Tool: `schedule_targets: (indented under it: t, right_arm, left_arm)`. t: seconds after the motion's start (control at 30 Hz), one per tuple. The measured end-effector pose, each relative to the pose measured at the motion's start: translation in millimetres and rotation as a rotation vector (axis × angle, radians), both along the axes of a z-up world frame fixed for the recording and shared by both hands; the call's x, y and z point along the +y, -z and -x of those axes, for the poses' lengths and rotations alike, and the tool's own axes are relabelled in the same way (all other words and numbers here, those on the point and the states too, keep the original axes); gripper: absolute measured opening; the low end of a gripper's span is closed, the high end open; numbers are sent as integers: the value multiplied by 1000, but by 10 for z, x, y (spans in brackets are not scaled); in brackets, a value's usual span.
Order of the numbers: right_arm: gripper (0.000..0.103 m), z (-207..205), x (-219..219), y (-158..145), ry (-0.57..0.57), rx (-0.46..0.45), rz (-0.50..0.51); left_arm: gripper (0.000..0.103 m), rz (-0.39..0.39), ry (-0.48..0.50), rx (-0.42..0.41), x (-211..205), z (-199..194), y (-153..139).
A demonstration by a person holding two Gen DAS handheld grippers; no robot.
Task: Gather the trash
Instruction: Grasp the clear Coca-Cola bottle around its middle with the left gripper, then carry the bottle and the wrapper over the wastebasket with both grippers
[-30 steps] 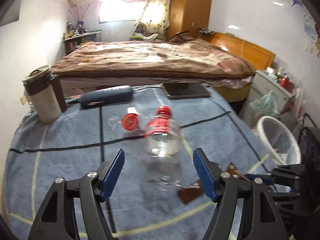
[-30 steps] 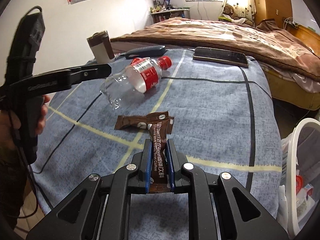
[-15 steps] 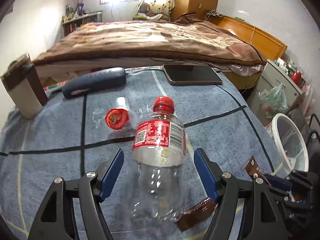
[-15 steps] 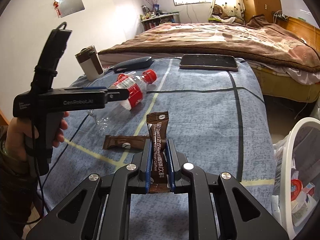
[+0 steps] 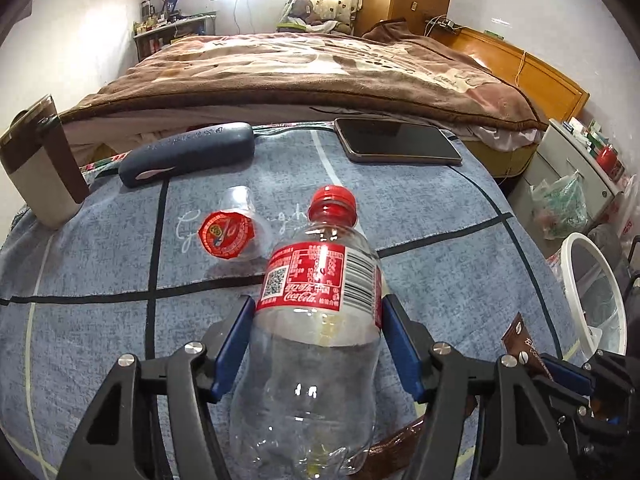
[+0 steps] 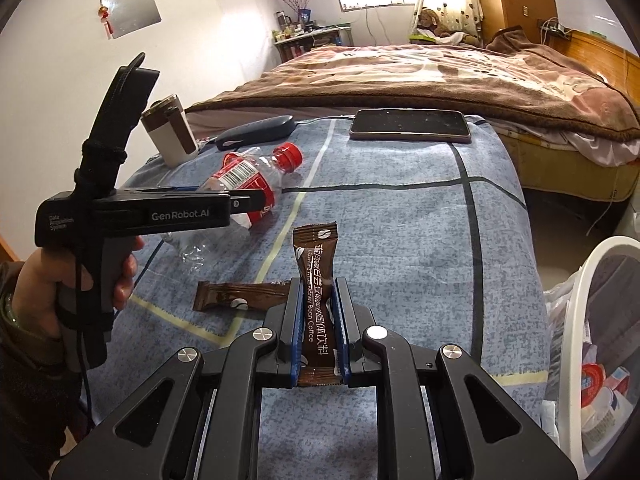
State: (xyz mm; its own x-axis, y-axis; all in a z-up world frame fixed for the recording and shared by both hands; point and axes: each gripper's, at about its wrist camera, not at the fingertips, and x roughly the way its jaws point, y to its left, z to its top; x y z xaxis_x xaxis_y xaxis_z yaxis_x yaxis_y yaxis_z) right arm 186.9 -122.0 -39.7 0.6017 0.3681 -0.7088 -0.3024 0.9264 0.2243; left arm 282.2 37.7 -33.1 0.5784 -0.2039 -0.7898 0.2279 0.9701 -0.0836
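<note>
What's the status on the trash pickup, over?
Left tongs straddling clear plastic cola bottle, contact unclear. Right tongs shut on brown coffee sachet. Second brown sachet on blue cloth.

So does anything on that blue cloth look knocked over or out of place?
Yes. The empty cola bottle lies on its side between the left gripper's jaws, a small clear cup is tipped over beside it, and a brown coffee sachet lies loose on the blue cloth.

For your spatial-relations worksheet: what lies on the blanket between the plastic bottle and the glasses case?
A clear cup with a red foil lid, on its side, lies between the plastic bottle and the glasses case; the left wrist view shows it.
</note>
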Motion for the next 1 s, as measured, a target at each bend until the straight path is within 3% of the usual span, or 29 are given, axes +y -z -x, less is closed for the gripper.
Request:
schedule_targets:
  t: [0.63, 1.0]
  right_arm:
    - [16, 131, -84, -110, 35, -25, -21]
    - [16, 330, -346, -309, 95, -74, -37]
  left_arm:
    - [66, 29, -3, -58, -61, 390, -219]
    - [66, 39, 53, -125, -374, 735, -467]
